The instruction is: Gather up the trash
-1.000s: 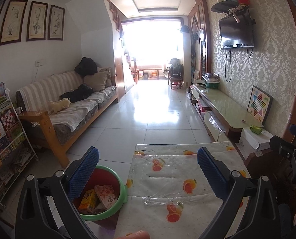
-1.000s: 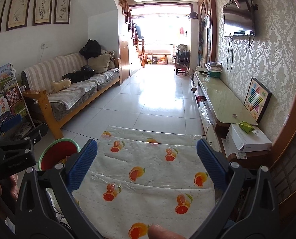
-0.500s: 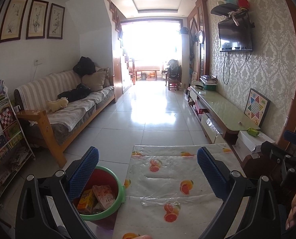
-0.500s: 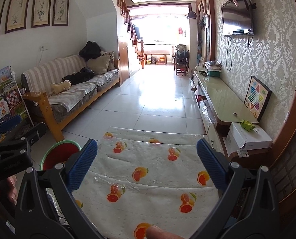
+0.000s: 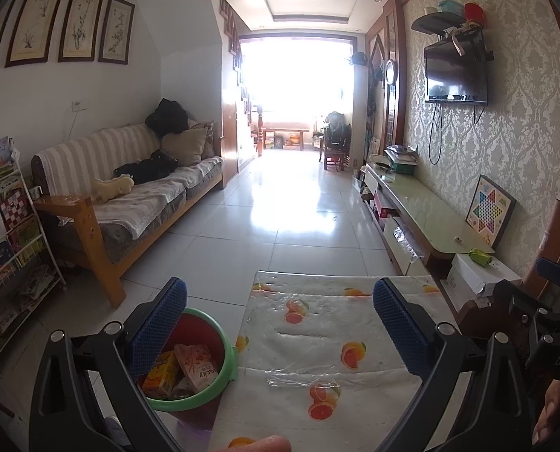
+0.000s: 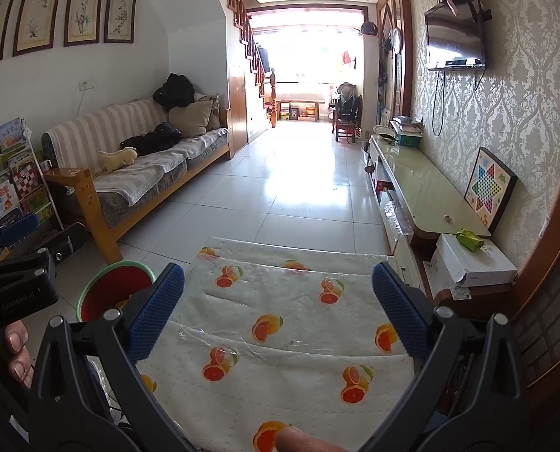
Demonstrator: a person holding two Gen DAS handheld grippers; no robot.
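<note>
A green-rimmed red bin (image 5: pixel 225 354) stands on the floor left of the table. It holds an orange carton (image 5: pixel 161 374) and a pink snack box (image 5: pixel 197 365). The bin also shows in the right wrist view (image 6: pixel 103 286). My left gripper (image 5: pixel 280 324) is open and empty above the table with the orange-print cloth (image 5: pixel 325 324). My right gripper (image 6: pixel 278 309) is open and empty over the same cloth (image 6: pixel 280 301). A crumpled green wrapper (image 6: pixel 470 239) lies on a white box (image 6: pixel 472 260) to the right; it also shows in the left wrist view (image 5: pixel 479 256).
A striped sofa (image 5: pixel 136 192) runs along the left wall, with a book rack (image 5: pixel 5 233) nearer. A low glass-topped TV cabinet (image 6: pixel 419 188) lines the right wall, with a checkers board (image 6: pixel 489 188) on it. Tiled floor (image 5: pixel 302 203) stretches ahead.
Both views have shifted slightly; the left gripper has tipped up a little, so the table and bin sit lower in its view. Both grippers stay open and empty.
</note>
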